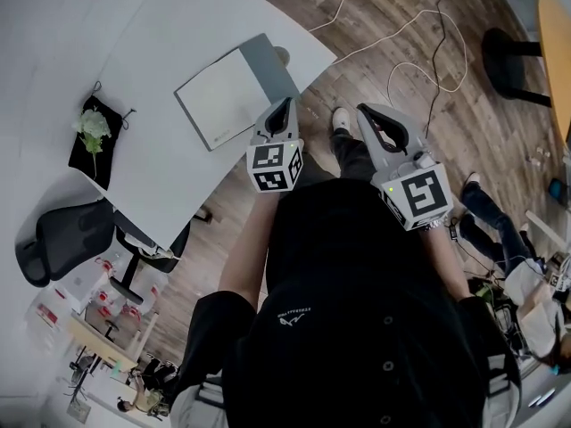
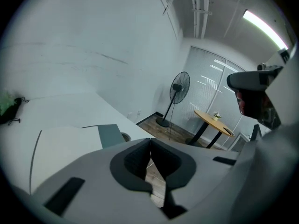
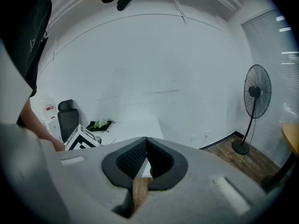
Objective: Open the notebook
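The white counter [image 1: 134,52] spreads ahead and to the left of both pairs of fingers, with wooden floor [image 1: 393,69] under and to the right of them. A person in a black top stands at the counter's near edge and holds 2 grippers out in front.

A black chair [image 1: 62,239] stands well behind and left of the left fingers, beside the counter's corner. In the left gripper view, a standing fan [image 2: 180,90] is far ahead and right of the fingers.

The notebook [image 1: 227,96] lies flat on the counter, pale face up, with a grey strip along its right side. It sits just ahead and left of the left fingers, near the counter's edge. A black pouch [image 1: 94,141] with a white flower [image 1: 93,127] on it lies well to the left of the notebook.

The left gripper [image 1: 287,103] is held by the counter's edge, its tips near the notebook's near right corner; whether they touch it cannot be told. In its own view, the left gripper [image 2: 150,140] has its fingers pressed together at the tips with nothing between them, and only floor shows through the gap below.

The right gripper [image 1: 364,111] is held over the floor, right of the left one and well apart from the notebook. Its fingers [image 3: 135,157] likewise meet at the tips and hold nothing.
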Tool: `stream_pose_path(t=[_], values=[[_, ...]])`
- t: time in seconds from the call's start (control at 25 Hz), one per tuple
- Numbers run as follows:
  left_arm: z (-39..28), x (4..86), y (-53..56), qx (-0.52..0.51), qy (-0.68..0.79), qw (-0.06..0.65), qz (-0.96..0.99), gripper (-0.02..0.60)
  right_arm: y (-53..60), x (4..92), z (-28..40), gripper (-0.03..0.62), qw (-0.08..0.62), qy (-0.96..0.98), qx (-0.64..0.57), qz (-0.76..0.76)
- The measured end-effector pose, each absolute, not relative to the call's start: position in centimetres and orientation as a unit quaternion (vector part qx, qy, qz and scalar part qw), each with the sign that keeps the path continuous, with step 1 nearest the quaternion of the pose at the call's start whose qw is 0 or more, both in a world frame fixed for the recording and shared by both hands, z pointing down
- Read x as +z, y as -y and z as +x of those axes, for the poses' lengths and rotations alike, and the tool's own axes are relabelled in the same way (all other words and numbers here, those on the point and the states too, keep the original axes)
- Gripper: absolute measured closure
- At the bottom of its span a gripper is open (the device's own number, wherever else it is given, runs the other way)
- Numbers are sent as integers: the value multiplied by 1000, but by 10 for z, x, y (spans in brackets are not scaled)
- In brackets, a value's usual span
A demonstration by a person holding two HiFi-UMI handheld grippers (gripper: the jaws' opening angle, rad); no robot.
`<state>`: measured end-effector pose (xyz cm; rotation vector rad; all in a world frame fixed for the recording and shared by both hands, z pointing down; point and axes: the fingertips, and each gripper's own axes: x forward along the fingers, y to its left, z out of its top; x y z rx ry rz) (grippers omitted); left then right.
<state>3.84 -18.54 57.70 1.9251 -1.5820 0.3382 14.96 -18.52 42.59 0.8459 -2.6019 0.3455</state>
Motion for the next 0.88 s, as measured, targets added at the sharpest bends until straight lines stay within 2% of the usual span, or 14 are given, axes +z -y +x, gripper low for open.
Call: stream_pose_path(t=[0.88], values=[[-1, 487, 135, 53, 648, 267, 711, 574, 162, 436, 92, 589, 202, 950, 120, 205]])
